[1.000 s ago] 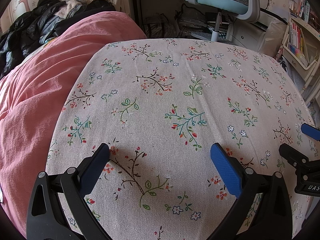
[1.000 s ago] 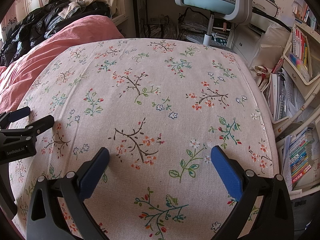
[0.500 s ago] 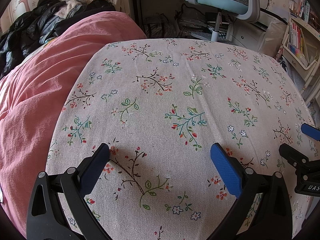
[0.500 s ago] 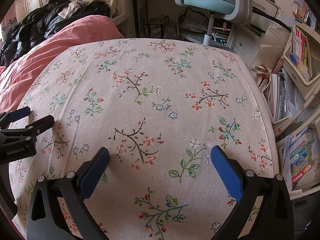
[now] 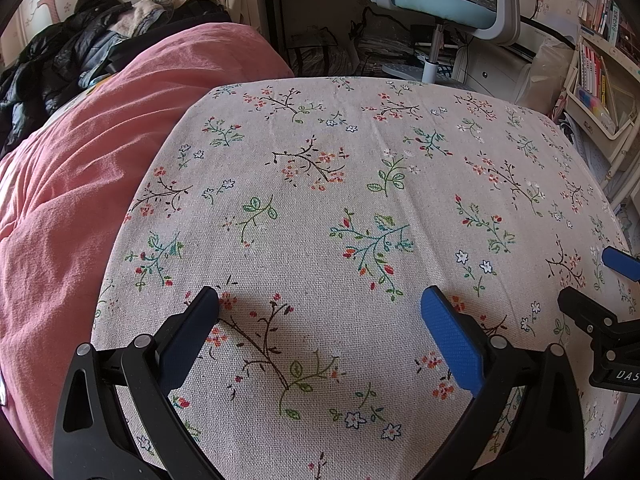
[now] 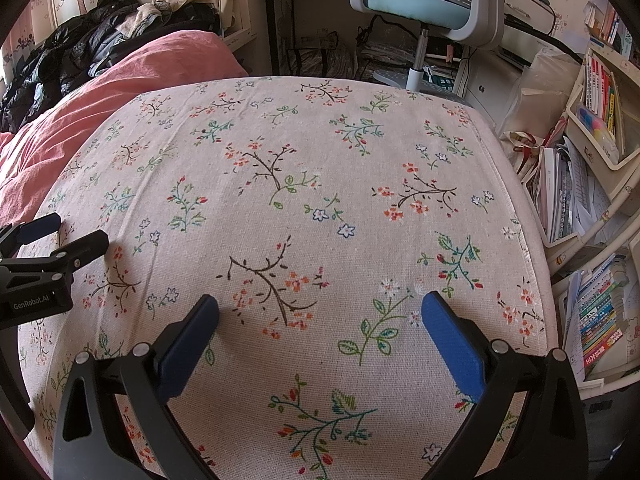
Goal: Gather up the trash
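No piece of trash shows in either view. My left gripper [image 5: 320, 304] hangs open just above a table under a floral cloth [image 5: 360, 184], with nothing between its blue pads. Over the same floral cloth [image 6: 304, 160] my right gripper [image 6: 320, 304] is open too and holds nothing. In the left wrist view the right gripper [image 5: 596, 284] pokes in at the right edge. The left gripper [image 6: 60, 232] appears at the left edge of the right wrist view.
A pink duvet [image 5: 80, 168] lies left of the table, with dark clothes [image 5: 72, 60] piled behind it. A blue office chair [image 6: 420, 4] stands beyond the far edge. Shelves of books [image 6: 600, 300] and loose papers [image 6: 560, 192] crowd the right side.
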